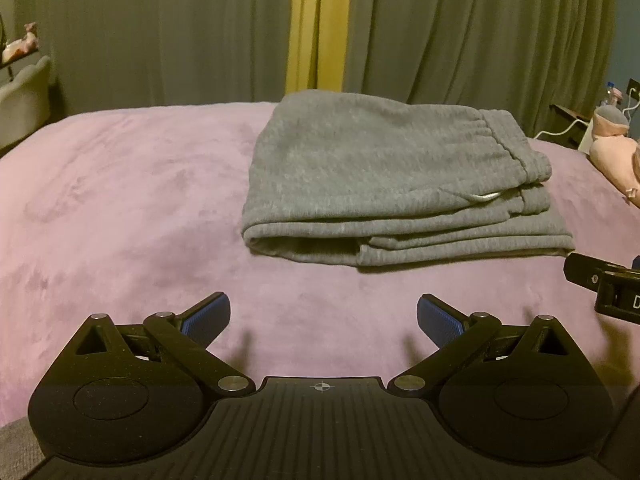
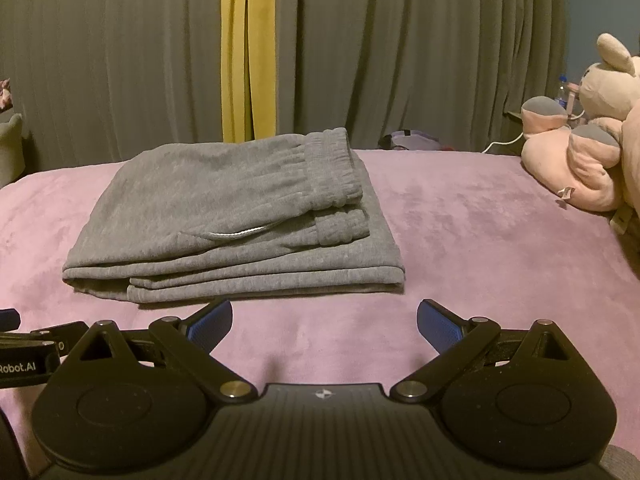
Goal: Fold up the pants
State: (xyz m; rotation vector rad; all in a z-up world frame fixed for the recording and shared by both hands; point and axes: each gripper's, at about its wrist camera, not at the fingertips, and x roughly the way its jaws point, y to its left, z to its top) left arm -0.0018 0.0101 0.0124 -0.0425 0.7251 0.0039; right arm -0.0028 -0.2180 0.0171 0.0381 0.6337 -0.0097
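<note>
Grey sweatpants (image 1: 384, 184) lie folded in a compact stack on the pink bed cover (image 1: 120, 208), waistband on top at the right. They also show in the right wrist view (image 2: 224, 220). My left gripper (image 1: 323, 318) is open and empty, hovering over the cover in front of the pants' left part. My right gripper (image 2: 324, 322) is open and empty, just in front of the stack's near edge. The right gripper's body shows at the right edge of the left wrist view (image 1: 604, 284); the left gripper's body shows at the left edge of the right wrist view (image 2: 32, 344).
Pink plush toys (image 2: 592, 148) lie on the bed's right side. Grey curtains with a yellow strip (image 1: 316, 28) hang behind the bed. A pale chair (image 1: 22, 96) stands at far left. A nightstand with a bottle and cable (image 1: 612, 100) is at far right.
</note>
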